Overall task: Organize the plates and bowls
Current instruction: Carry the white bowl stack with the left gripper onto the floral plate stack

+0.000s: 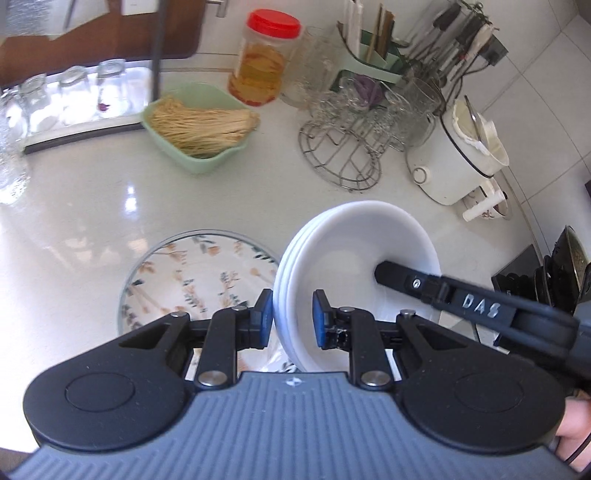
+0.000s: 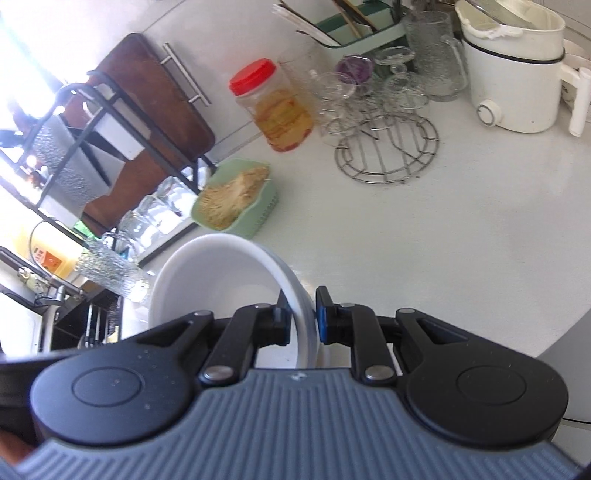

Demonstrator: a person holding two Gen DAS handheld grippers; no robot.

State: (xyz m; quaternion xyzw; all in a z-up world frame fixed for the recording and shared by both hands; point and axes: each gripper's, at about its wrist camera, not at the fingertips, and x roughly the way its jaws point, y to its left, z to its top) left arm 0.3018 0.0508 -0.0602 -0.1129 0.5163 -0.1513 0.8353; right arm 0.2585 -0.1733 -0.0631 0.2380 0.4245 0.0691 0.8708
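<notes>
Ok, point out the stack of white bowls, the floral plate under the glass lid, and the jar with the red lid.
stack of white bowls (image 1: 354, 236), left wrist view, inner wall of the top bowl.
floral plate (image 1: 192, 273), left wrist view, patterned centre.
clear plastic jar with red lid (image 1: 274, 23), left wrist view, top of the lid.

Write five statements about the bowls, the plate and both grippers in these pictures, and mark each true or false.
1. The left gripper straddles the rim of the stacked white bowls. True.
2. The floral plate sits on top of the bowls. False: it lies on the counter beside them.
3. The right gripper has one finger inside the bowls. True.
4. The jar has a blue lid. False: red.
5. The green basket holds glasses. False: pale strands, like dried noodles.
</notes>
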